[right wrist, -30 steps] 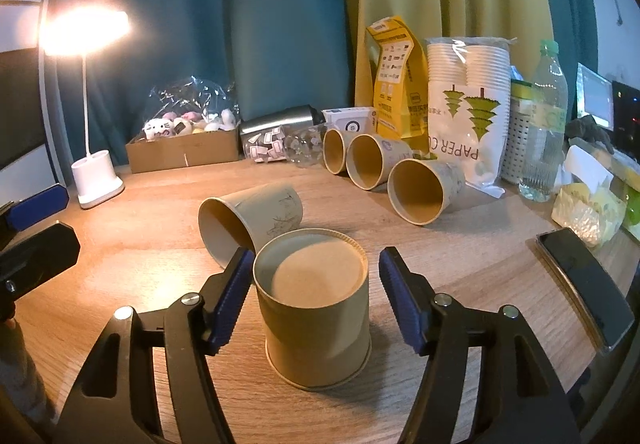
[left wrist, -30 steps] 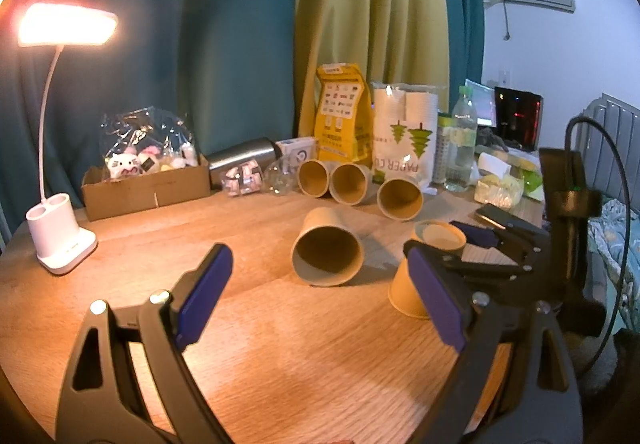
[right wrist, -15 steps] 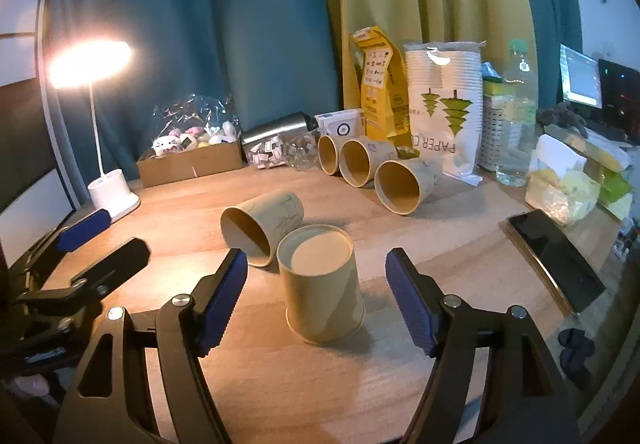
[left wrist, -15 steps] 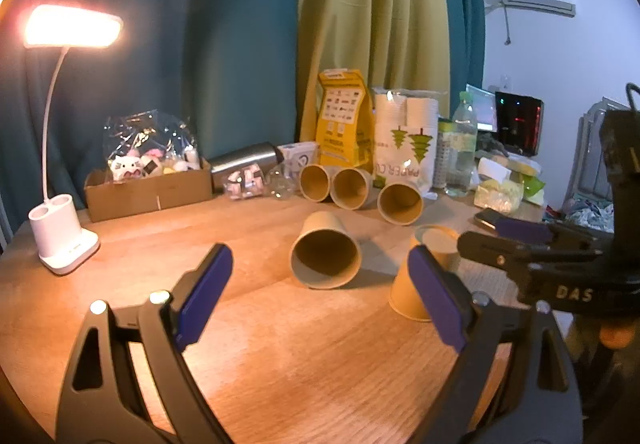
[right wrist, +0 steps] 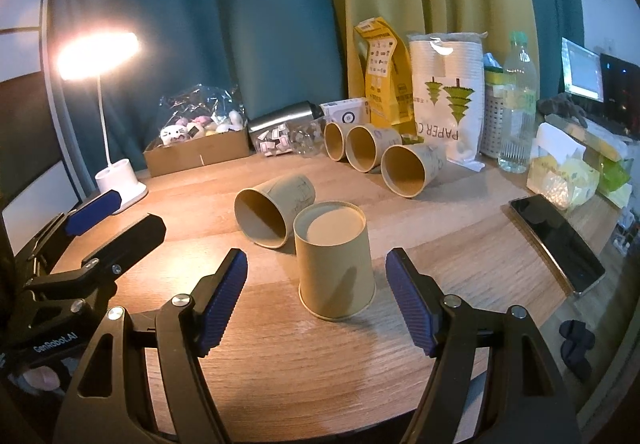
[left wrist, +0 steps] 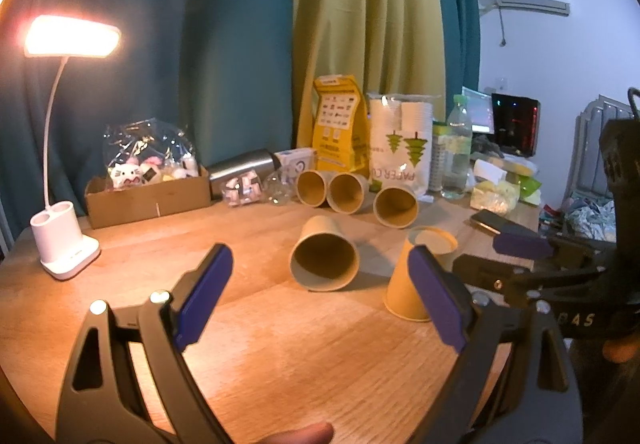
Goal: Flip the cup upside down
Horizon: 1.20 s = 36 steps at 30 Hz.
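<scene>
Two blue-padded fingers of the left gripper [left wrist: 320,300] stand wide apart in the left wrist view, holding and touching nothing. Between them, farther back on the wooden table [left wrist: 280,356], a tan paper cup lying on its side [left wrist: 324,258] shows its round open mouth. Just right of that cup stands the upside-down cup [left wrist: 416,276], base up, its lower right side cut off behind the gripper's right pad. Right of the upside-down cup, the right gripper [left wrist: 500,256] reaches in, black-framed with one blue pad showing; its far finger is hard to make out. Behind the lying cup, three more cups [left wrist: 352,194] rest on their sides in a row. A fingertip peeks in at the bottom edge.

In the right wrist view, the right gripper [right wrist: 316,296] is spread wide, its ribbed blue pads on either side of the upside-down cup [right wrist: 334,264] but clear of it. The cup is smooth tan paper, tapered, its recessed base facing up and its rolled rim flat on the wood grain. The lying cup [right wrist: 272,210] sits just behind and left of it, nearly touching. Left of the upside-down cup, the left gripper [right wrist: 108,220] enters open. To the cup's right lies a dark phone [right wrist: 556,240], and a lit white lamp [right wrist: 104,116] stands far left.
</scene>
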Available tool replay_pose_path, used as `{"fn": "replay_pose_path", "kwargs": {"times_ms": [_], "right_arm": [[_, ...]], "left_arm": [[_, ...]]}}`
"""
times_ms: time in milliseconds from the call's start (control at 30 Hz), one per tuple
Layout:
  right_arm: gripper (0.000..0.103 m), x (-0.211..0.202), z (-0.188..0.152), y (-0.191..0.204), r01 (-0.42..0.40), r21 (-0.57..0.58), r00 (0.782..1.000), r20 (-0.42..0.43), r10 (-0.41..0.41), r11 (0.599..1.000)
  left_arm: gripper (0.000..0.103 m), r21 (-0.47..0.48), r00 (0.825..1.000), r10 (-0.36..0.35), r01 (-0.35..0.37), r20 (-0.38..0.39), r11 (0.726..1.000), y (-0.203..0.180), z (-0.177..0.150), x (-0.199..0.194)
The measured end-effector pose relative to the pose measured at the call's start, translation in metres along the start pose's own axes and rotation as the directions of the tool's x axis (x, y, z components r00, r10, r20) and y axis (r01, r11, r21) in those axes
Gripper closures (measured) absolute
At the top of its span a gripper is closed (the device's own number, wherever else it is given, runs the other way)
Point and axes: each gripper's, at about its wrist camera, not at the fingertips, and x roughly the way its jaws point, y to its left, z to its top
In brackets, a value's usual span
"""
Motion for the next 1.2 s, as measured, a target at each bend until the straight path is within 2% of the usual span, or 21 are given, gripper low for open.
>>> {"fn": "replay_pose_path", "kwargs": {"times_ms": [200,300,1200], "right_arm": [[0.028,0.0016,-0.0009,-0.0018,-0.001,0.01,1.0,-0.004,0.001,1.0],[0.028,0.0018,-0.0012,-0.0024,-0.001,0.013,1.0,-0.003,0.001,1.0],[0.028,0.0046,-0.0033,-0.0039,0.001,0.019,1.0,-0.01,-0.001,1.0]], "left_arm": [[0.012,0.006,1.0,0.015,-0.015,-0.006,1.0,0.001,-0.0001,0.0005],[0.003,0.008,1.0,0.019,-0.019,-0.007,1.0,0.0014,0.0003,0.0007],[0.003,0.01,1.0,0.025,-0.025,-0.009,1.0,0.0022,0.0006,0.0029]]}}
